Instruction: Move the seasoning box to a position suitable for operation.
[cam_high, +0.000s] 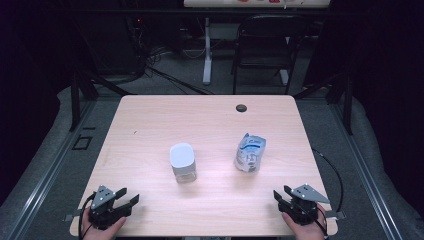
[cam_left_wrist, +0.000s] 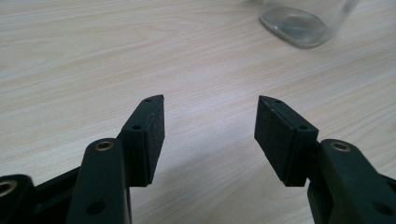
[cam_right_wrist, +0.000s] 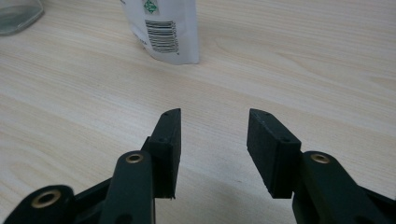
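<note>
- Resting at the near edge of the wooden table (cam_high: 150, 120), both grippers w/ a hand behind each; jar is my landmark for everything below.
- Glass jar (cam_high: 183, 162) w/ white lid stands upright approx mid-table; its clear base also shows at the top of the left gripper view (cam_left_wrist: 299, 21) and top-left corner of the right gripper view (cam_right_wrist: 16, 16).
- White-and-blue pouch (cam_high: 250, 152) stands to the right of the jar, apart from it, slightly farther from the person; barcode side faces the right gripper view (cam_right_wrist: 163, 28).
- Left gripper (cam_high: 129, 200) sits nearer the person than the jar and to its left, well apart. Jaws spread, nothing btwn the pads, bare wood under them (cam_left_wrist: 210, 135).
- Right gripper (cam_high: 278, 196) sits right of the jar, near side, closer to the pouch than to the jar but not touching it. Jaws parted too, empty gap over wood (cam_right_wrist: 212, 140).
- Small dark hole (cam_high: 241, 108) in the tabletop lies beyond the jar, toward the far edge.
</note>
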